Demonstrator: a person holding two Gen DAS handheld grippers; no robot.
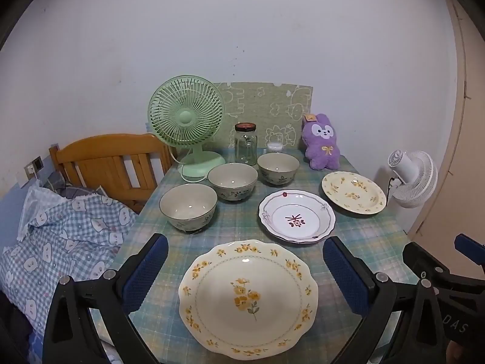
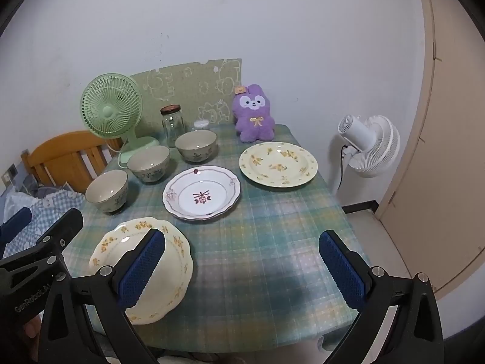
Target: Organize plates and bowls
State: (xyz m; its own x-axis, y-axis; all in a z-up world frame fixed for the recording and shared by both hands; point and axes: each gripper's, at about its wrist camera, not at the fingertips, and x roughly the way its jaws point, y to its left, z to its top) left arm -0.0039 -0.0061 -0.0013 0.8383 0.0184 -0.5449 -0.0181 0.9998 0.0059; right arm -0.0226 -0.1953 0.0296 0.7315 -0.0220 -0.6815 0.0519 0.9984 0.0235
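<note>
Three plates lie on the checked tablecloth (image 1: pixel 230 230): a large cream plate with yellow flowers (image 1: pixel 248 297) (image 2: pixel 169 276) at the front, a white plate with a purple rim (image 1: pixel 297 215) (image 2: pixel 201 192) in the middle, and a second yellow-flowered plate (image 1: pixel 353 192) (image 2: pixel 278 163) at the back right. Three beige bowls stand in a diagonal row on the left: near (image 1: pixel 188 206) (image 2: pixel 106 190), middle (image 1: pixel 232 181) (image 2: pixel 148 163), far (image 1: pixel 278 168) (image 2: pixel 196 145). My left gripper (image 1: pixel 245 261) hangs open above the front plate. My right gripper (image 2: pixel 242 257) is open over bare cloth right of that plate.
A green desk fan (image 1: pixel 186 115), a glass jar (image 1: pixel 246 144), a small white tub (image 1: pixel 275 146) and a purple plush rabbit (image 1: pixel 322 142) line the table's back edge. A white floor fan (image 2: pixel 368 145) stands right of the table. A wooden bed frame (image 1: pixel 112 160) and checked bedding (image 1: pixel 66 236) lie left.
</note>
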